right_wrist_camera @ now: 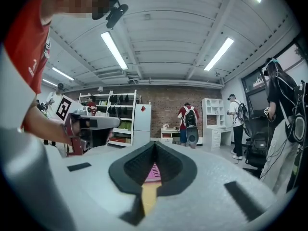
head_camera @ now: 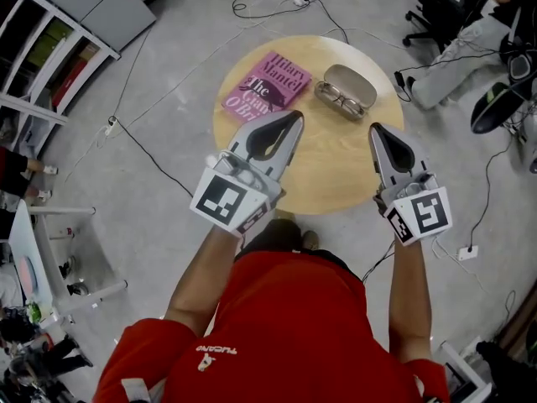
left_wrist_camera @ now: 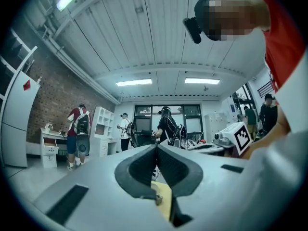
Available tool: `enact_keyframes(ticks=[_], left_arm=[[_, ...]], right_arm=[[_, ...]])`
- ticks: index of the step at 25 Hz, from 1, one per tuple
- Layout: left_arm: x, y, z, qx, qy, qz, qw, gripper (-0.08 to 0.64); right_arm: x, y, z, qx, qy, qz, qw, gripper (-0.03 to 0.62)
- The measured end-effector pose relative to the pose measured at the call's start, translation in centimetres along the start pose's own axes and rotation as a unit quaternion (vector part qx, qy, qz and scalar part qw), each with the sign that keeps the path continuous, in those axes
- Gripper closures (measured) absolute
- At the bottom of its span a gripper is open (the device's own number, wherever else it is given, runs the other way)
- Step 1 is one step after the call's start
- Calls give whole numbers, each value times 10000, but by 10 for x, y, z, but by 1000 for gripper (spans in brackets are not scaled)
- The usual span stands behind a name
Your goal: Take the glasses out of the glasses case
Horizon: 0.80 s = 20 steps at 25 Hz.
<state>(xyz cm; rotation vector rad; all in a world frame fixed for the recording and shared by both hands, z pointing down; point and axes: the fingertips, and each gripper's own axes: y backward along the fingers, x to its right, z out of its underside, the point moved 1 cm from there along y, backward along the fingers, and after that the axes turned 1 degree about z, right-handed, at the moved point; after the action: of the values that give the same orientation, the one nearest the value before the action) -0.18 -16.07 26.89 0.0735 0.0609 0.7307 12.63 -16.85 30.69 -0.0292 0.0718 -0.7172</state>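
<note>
On the round wooden table [head_camera: 336, 170] an open grey glasses case [head_camera: 351, 86] lies at the far right, with a pair of glasses [head_camera: 339, 101] resting against its near edge. My left gripper [head_camera: 298, 116] hangs over the table's near left, shut and empty, its tips close to the pink book [head_camera: 267, 86]. My right gripper [head_camera: 374, 128] hovers over the table's right side, short of the glasses, shut with nothing in it. In the left gripper view the left gripper [left_wrist_camera: 156, 147] has its pads together; in the right gripper view the right gripper [right_wrist_camera: 155, 144] does too, with the pink book [right_wrist_camera: 154, 171] visible below.
Cables [head_camera: 277, 7] trail over the grey floor around the table. White shelving [head_camera: 50, 57] stands at the left. A seated person's legs [head_camera: 457, 53] and an office chair [head_camera: 436, 11] are at the upper right. Several people stand by desks [left_wrist_camera: 79, 134] in the room.
</note>
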Motion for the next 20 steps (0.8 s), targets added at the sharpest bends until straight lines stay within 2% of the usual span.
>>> enact_keyframes(ticks=[5, 11, 20], left_arm=[[-40, -17, 7, 10, 149, 232, 9996, 551], [-67, -37, 23, -89, 181, 536, 9984, 551], [-96, -69, 36, -80, 323, 481, 9983, 551]], right_arm=[[10, -41, 8, -221, 23, 194, 9996, 588], [28, -74, 20, -429, 116, 358, 9984, 588], [61, -117, 56, -1035, 363, 89, 9939, 588]])
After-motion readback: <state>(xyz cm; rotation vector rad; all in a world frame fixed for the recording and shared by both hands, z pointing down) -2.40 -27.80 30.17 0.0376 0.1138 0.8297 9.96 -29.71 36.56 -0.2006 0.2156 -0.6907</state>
